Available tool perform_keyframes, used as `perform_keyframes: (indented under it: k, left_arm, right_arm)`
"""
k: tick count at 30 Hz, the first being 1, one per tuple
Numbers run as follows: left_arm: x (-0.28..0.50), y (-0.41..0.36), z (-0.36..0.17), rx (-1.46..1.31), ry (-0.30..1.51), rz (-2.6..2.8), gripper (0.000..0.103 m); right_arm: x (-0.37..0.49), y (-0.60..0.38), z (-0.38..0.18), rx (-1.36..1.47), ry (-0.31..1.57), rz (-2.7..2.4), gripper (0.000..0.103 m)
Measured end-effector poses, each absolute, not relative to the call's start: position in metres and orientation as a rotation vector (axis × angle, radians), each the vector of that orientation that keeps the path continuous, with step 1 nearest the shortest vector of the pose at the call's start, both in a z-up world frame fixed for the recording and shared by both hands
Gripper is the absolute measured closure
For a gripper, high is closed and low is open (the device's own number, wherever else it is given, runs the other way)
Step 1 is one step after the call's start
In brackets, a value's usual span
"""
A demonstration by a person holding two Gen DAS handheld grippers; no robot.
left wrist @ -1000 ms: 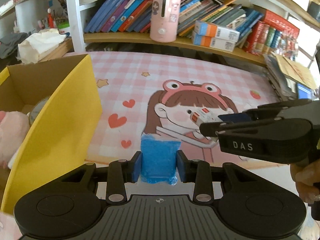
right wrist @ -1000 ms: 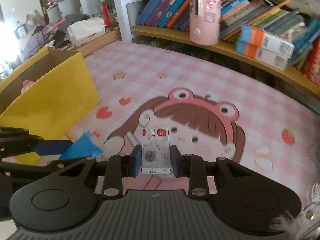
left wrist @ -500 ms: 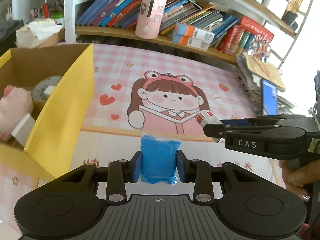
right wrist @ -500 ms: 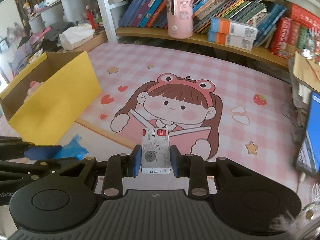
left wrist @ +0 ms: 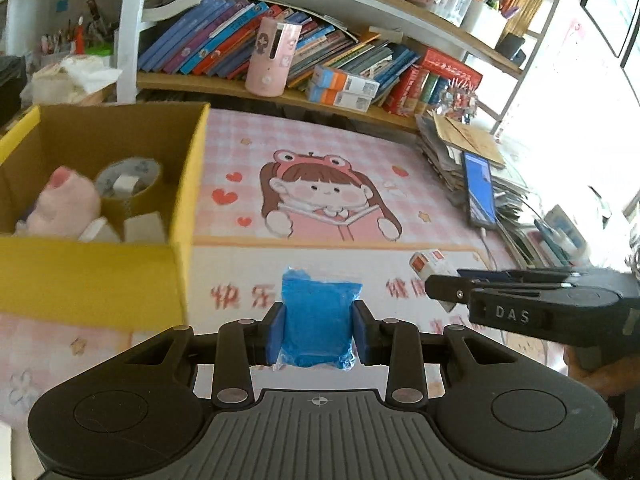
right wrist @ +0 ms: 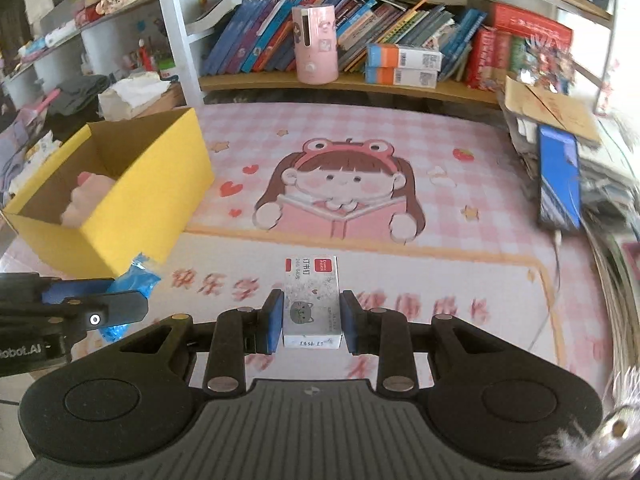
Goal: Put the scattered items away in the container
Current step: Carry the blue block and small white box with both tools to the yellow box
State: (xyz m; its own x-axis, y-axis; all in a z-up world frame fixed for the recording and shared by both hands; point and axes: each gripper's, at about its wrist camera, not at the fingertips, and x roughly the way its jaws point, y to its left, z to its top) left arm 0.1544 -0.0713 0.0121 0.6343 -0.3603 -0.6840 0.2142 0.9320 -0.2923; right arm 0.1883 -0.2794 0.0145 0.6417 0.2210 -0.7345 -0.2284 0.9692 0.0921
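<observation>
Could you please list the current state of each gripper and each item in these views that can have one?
Left gripper: shut on the blue plastic pouch, held above the mat.
Right gripper: shut on the small white staple box, held above the mat.
Yellow cardboard box: open-topped, upright, partly filled.
Pink plush toy: inside the box.
Brown tape roll: inside the box.
Blue-screened phone: screen lit, leaning on papers.

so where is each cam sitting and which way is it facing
Left wrist: on the left gripper, angled down over the blue packet it grips; the right gripper and a hand show.
Right wrist: on the right gripper, over its small box; the left gripper shows.
Shared: yellow box, mat, bookshelf.
</observation>
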Motion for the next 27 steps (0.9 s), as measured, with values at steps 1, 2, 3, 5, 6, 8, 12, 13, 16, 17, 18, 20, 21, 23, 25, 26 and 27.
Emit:
perform_keyframes:
  k: [1,2,3,5,6,8,12,13,16,17,18,20,21,23,25,26,27]
  left_arm:
    - [0.149,-0.065,0.012,-0.195,0.824,-0.338,0.070]
    - [0.143,-0.058,0.012,-0.198,0.824,-0.344,0.070]
    - [0.138,-0.053,0.013,-0.196,0.820,-0.343,0.070]
    - [0.129,-0.040,0.012,-0.206,0.823,-0.341,0.070]
    - [0.126,-0.034,0.012,-0.211,0.825,-0.340,0.070]
    - [0.117,-0.024,0.013,-0.197,0.823,-0.341,0.070]
    - [0.095,-0.015,0.014,-0.144,0.815,-0.356,0.070]
    - [0.089,-0.013,0.014,-0.130,0.813,-0.359,0.070]
    - [0.076,-0.004,0.011,-0.121,0.827,-0.362,0.070]
    - [0.072,0.000,0.010,-0.122,0.835,-0.359,0.070]
    - [0.069,0.003,0.009,-0.123,0.841,-0.355,0.070]
    - [0.063,0.012,0.008,-0.130,0.848,-0.344,0.070]
    - [0.060,0.014,0.008,-0.133,0.849,-0.339,0.070]
    - [0.055,0.021,0.008,-0.138,0.851,-0.326,0.070]
    - [0.052,0.024,0.007,-0.141,0.859,-0.317,0.070]
    - [0.050,0.026,0.006,-0.141,0.861,-0.312,0.070]
    - [0.048,0.028,0.006,-0.141,0.863,-0.307,0.070]
  right_arm:
    - [0.179,-0.275,0.014,0.003,0.840,0.251,0.075]
    - [0.171,-0.271,0.014,0.009,0.843,0.245,0.075]
    - [0.161,-0.266,0.014,0.012,0.843,0.236,0.075]
    - [0.146,-0.258,0.014,0.020,0.840,0.214,0.075]
    - [0.140,-0.255,0.014,0.024,0.837,0.205,0.075]
    - [0.124,-0.247,0.014,0.031,0.832,0.190,0.075]
    - [0.100,-0.232,0.009,0.044,0.854,0.180,0.075]
    - [0.094,-0.227,0.007,0.047,0.861,0.181,0.075]
    - [0.082,-0.215,0.002,0.050,0.880,0.188,0.075]
    - [0.079,-0.212,0.001,0.051,0.885,0.190,0.075]
    - [0.076,-0.208,0.000,0.052,0.889,0.195,0.075]
    - [0.071,-0.201,0.000,0.048,0.893,0.206,0.075]
    - [0.069,-0.198,0.000,0.044,0.893,0.213,0.075]
    - [0.066,-0.189,0.001,0.030,0.897,0.231,0.075]
    - [0.062,-0.182,0.000,0.012,0.904,0.245,0.075]
    - [0.061,-0.178,-0.001,0.004,0.907,0.252,0.075]
    - [0.059,-0.176,-0.001,-0.002,0.908,0.258,0.075]
